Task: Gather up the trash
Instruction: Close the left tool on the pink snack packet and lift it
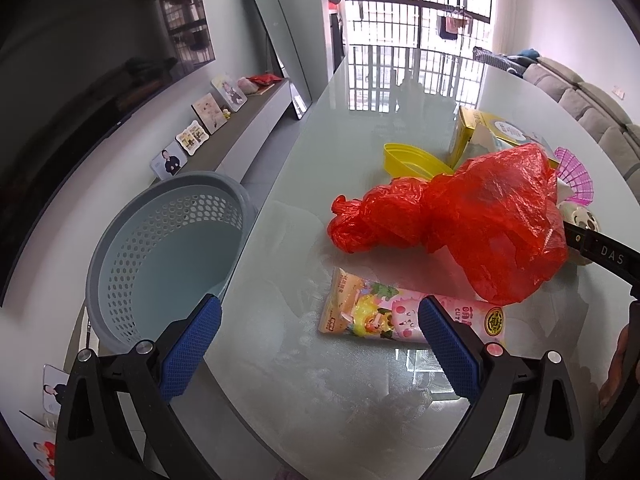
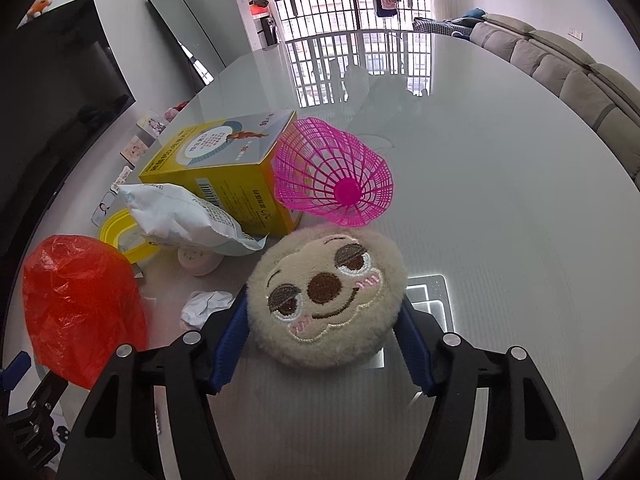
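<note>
- Presently, the left gripper is held wide open above the glass table, with nothing between its blue pads.
- A pink snack wrapper lies flat on the table just ahead of that gripper, its right end hidden behind the right pad.
- A crumpled red bag sits just beyond the wrapper, overlapping its far edge.
- A grey perforated basket is seen left of the red bag, at the table's edge; nothing is seen in it.
- A yellow lid and a yellow box lie behind the red bag.
- The right gripper is part open, and a round plush face fills the gap between its pads; whether the pads actually press it cannot be told.
- A crumpled white tissue lies just right of the red bag in the right wrist view, beside the right gripper's left finger.
- A white pouch rests against the yellow box, behind the red bag.
- A pink mesh shuttlecock leans on the box's right side, just beyond the plush.
- "DAS" is read on the black bar entering right of the red bag; "CUT" is legible on the wrapper; the box print is too small to read.
</note>
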`<state>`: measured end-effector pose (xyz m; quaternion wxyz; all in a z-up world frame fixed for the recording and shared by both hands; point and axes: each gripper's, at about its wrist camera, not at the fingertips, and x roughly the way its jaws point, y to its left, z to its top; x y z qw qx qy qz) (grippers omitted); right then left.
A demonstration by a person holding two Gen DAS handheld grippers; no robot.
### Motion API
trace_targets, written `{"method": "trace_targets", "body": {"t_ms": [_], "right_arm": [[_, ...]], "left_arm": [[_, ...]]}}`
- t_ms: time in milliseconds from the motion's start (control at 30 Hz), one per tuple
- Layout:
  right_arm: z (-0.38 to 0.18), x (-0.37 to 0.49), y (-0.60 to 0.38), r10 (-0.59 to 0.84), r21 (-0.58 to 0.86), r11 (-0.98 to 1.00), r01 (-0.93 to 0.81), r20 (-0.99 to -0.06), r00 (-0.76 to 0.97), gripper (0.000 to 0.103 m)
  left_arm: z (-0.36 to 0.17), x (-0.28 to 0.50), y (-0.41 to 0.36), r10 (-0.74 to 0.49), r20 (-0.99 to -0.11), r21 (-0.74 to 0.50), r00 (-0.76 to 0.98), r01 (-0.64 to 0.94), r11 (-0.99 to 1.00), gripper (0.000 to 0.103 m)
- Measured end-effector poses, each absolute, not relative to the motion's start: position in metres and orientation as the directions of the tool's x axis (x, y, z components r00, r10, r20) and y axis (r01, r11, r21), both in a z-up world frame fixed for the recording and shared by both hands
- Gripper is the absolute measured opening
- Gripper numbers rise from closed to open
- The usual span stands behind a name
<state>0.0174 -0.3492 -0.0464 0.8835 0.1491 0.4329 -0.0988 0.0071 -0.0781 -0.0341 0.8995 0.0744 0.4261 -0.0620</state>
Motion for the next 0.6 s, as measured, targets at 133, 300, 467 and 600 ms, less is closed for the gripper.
{"method": "trace_targets", "body": {"t_ms": [133,300,467,600], "right_arm": [[-0.039,-0.001,-0.353,-0.028,0.197,0.936,0.291,-0.783,0.621,0.065],[-0.035,-0.024,-0.357,-0.013,0.221,0.932,0.288,-0.772,0.635,0.065],[-0.03,-0.04,-0.361,0.003,0.242,0.929,0.28,-0.76,0.649,0.065],[-0.025,-0.053,-0.365,0.021,0.269,0.924,0.273,-0.746,0.665,0.065]], "left_arm": [[-0.033,0.001,-0.082,-0.059,-0.773,0.073,0.632,0.181,0.981,0.097],[-0.033,-0.007,-0.092,-0.067,-0.769,0.072,0.636,0.189,0.979,0.097],[-0.032,-0.017,-0.107,-0.088,-0.765,0.066,0.638,0.214,0.975,0.097],[-0.036,-0.021,-0.121,-0.109,-0.772,0.052,0.627,0.234,0.971,0.097]]}}
